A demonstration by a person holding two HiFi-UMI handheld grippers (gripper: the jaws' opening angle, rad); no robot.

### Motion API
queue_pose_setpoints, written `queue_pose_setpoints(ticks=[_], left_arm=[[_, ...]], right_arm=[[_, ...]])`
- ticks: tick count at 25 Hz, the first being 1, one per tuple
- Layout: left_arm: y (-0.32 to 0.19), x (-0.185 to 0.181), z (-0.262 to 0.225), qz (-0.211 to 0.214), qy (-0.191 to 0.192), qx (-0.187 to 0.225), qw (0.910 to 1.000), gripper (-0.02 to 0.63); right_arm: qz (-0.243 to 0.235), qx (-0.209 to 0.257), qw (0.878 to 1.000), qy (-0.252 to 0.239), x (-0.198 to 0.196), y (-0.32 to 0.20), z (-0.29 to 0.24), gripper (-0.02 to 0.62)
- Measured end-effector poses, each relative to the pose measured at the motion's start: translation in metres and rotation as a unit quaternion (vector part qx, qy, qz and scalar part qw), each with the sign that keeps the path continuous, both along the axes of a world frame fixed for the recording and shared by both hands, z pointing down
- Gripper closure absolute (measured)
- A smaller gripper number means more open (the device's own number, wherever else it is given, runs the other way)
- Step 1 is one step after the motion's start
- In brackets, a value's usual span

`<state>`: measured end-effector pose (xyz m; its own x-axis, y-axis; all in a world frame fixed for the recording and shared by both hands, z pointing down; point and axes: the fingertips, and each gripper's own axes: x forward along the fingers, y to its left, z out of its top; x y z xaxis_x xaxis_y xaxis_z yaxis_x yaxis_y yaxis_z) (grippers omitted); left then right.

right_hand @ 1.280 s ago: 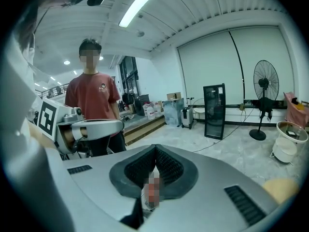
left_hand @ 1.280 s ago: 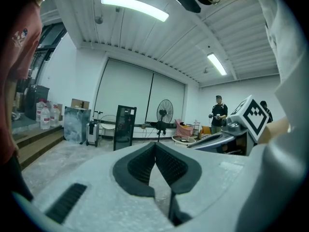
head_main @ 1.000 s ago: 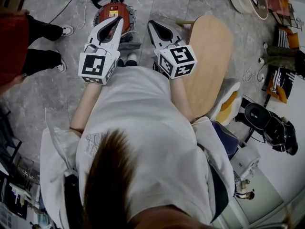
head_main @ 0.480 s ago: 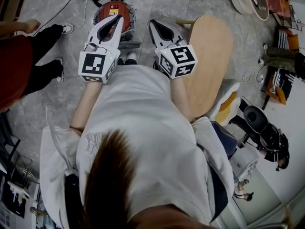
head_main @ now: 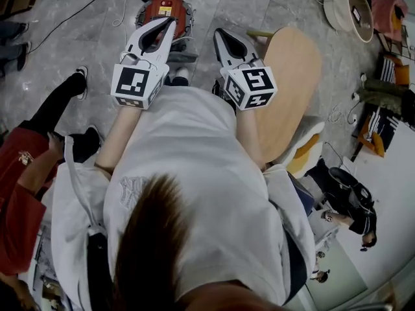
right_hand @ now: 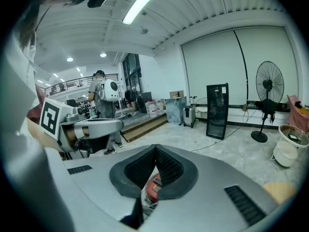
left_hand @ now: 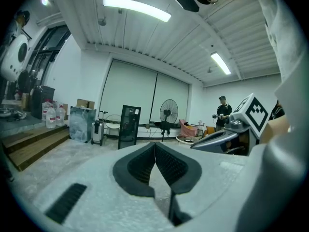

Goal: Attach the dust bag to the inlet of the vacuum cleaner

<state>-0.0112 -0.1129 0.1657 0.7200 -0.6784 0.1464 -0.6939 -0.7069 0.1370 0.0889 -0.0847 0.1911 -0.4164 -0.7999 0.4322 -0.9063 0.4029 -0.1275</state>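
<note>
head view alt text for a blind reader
Seen from above, a person in a white shirt holds the left gripper and right gripper out, both shut and empty, toward a red vacuum cleaner on the grey floor. A wooden table stands at right, a person in red at left.

Grey marbled stone floor (head_main: 84, 24). Oval light-wood tabletop (head_main: 288, 83) on the right of the head view. Bystander in red top and black trousers (head_main: 19, 193) on the left. Black pedestal fan (right_hand: 269, 88) near tall black glass-fronted cabinet (right_hand: 217, 111), by far wall.
</note>
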Motion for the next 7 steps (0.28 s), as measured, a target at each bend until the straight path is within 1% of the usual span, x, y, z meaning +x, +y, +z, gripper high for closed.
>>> queue_pose_setpoints(ticks=[7], left_arm=[[-0.002,-0.017,0.007,-0.017,-0.007,-0.001,0.9998,0.588]], right_arm=[[-0.013,0.000,1.000,0.000,-0.011,-0.004,0.004,0.594]])
